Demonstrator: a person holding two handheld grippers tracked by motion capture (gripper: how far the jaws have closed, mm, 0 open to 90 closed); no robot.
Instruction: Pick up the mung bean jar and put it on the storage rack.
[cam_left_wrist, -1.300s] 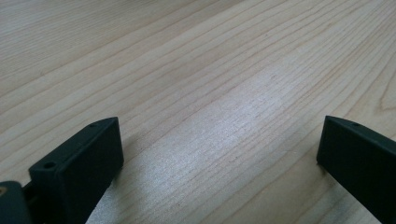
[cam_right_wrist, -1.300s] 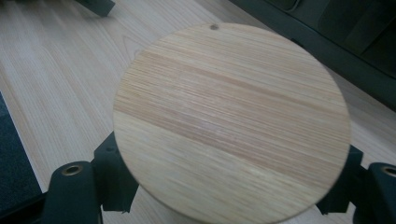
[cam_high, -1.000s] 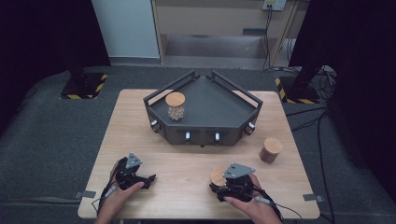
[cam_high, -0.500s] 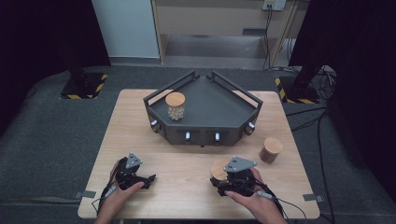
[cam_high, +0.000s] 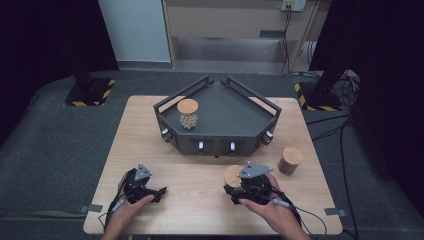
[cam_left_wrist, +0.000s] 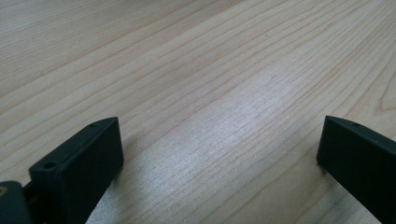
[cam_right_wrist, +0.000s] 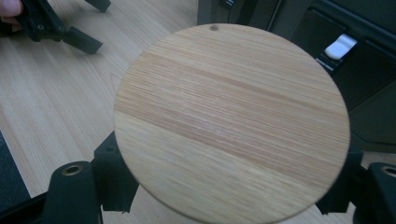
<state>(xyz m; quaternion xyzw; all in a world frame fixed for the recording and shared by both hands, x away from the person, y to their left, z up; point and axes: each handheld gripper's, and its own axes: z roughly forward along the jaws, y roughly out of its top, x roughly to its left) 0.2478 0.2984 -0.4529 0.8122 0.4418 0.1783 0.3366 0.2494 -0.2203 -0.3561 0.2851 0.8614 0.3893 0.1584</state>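
My right gripper (cam_high: 234, 186) is shut on a jar with a round wooden lid (cam_high: 232, 176), held just above the table in front of the tray. In the right gripper view the lid (cam_right_wrist: 231, 121) covers the jar's body, and the black jaws press in under it from both sides. A black angular tray (cam_high: 225, 107) stands at the table's middle rear. In its left corner sits a glass jar of pale balls with a wooden lid (cam_high: 188, 114). My left gripper (cam_high: 159, 192) rests open on the table at the front left, with bare wood between its fingers (cam_left_wrist: 84, 158).
A brown jar with a wooden lid (cam_high: 289, 160) stands on the table right of my right gripper. The tray's front wall carries small knobs (cam_high: 201, 145). Yellow-black striped stand feet (cam_high: 90, 92) sit on the floor behind the wooden table (cam_high: 135, 130).
My right gripper has lifted the jar a little and carried it slightly toward the tray. The left gripper has stayed where it was.
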